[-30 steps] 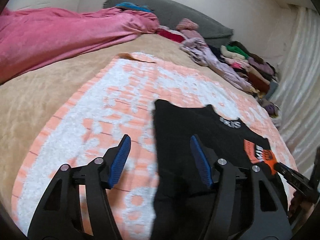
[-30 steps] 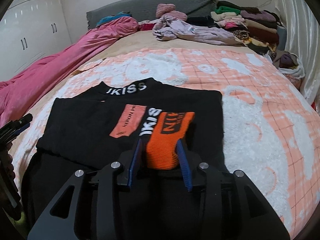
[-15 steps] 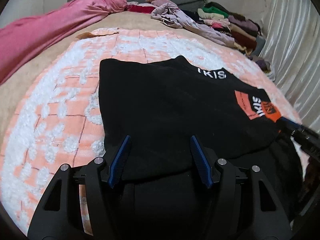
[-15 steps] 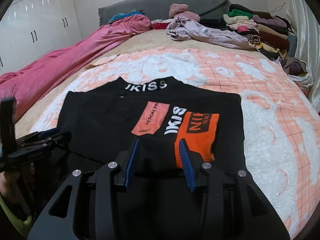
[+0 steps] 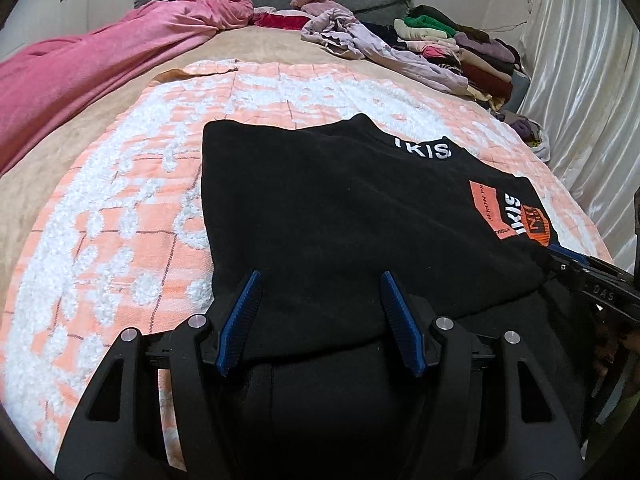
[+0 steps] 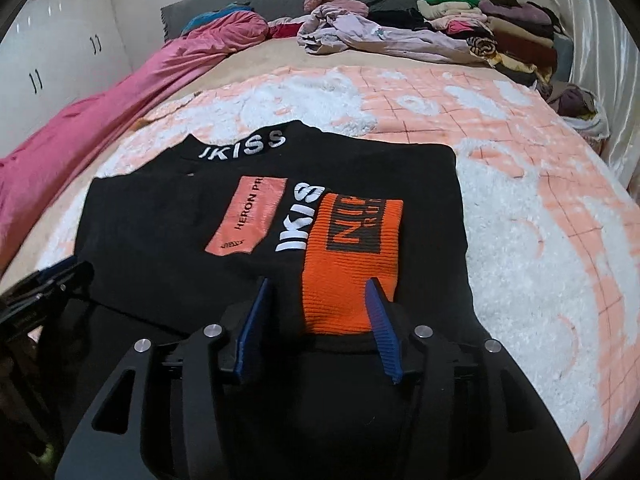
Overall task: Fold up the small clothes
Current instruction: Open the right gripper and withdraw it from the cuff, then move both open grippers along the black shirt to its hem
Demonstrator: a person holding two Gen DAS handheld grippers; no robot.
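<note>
A black top (image 5: 344, 216) with white lettering and orange patches lies partly folded on the peach and white blanket (image 5: 132, 216); it also shows in the right wrist view (image 6: 168, 232). My left gripper (image 5: 320, 292) is open, its jaws wide apart over the top's near left edge. My right gripper (image 6: 318, 300) is open over the near right edge, by the orange ribbed patch (image 6: 352, 264). Neither holds cloth. Each gripper shows at the edge of the other's view.
A pink quilt (image 5: 92, 64) lies along the left of the bed. A heap of loose clothes (image 6: 400, 36) and a stack of folded ones (image 6: 516, 36) sit at the far right by the curtain. White wardrobe doors (image 6: 60, 60) stand at the left.
Both grippers have come to the top's near edge. The right gripper's jaws have opened wider and let go of the orange patch. The left gripper swung right over the black cloth.
</note>
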